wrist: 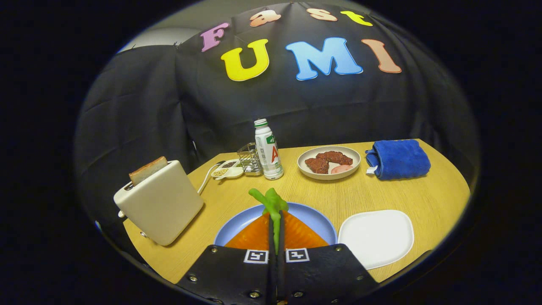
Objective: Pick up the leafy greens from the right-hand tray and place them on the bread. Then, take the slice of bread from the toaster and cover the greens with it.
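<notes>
My gripper [275, 218] is shut on the leafy greens [271, 201], which stick up green between and just past the fingertips. It hangs over a blue plate [313, 216] directly ahead of the fingers; the plate holds an orange-brown slice of bread [296, 235], partly hidden by the fingers. Left of the plate stands a cream toaster [163, 205] with a slice of bread [147, 169] poking out of its slot. Right of the blue plate lies the white tray [376, 237], bare.
Beyond the blue plate stand a white bottle [268, 150], a small wire rack [250, 160] and a condiment dish [226, 170]. A round plate with meat pieces [329, 162] and a folded blue towel [398, 159] lie at the back right of the wooden table [432, 195].
</notes>
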